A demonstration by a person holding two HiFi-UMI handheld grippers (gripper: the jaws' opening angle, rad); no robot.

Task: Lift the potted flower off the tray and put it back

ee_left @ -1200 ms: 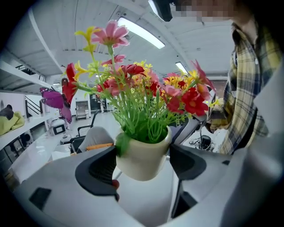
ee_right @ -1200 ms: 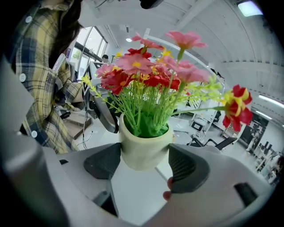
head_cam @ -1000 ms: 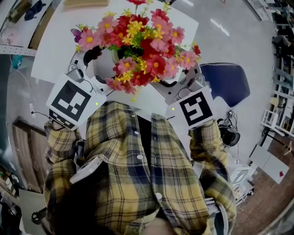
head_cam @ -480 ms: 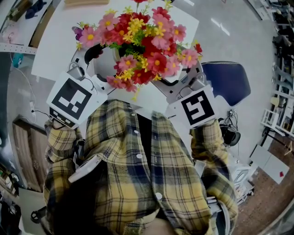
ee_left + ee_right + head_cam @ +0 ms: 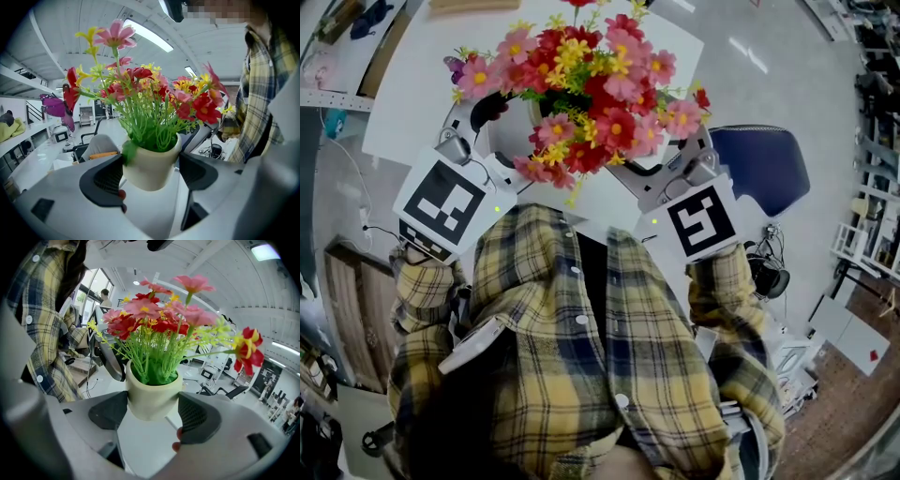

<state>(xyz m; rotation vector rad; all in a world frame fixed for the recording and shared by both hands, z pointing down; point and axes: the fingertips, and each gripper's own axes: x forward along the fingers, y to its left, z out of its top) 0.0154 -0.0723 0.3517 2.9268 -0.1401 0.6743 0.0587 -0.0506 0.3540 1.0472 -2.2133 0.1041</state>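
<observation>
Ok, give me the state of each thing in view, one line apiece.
potted flower, upright, clamped from two sides.
left gripper, fingers shut on the potted flower.
right gripper, fingers shut on the potted flower.

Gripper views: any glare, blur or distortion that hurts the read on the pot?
Left gripper view: heavy fisheye bend, dark corners, ceiling light strip blown out, yet the pot is sharp between the jaws. Right gripper view: same bend, bright windows behind, pot equally crisp. Head view: even light, the flowers sharp and hiding the pot.
</observation>
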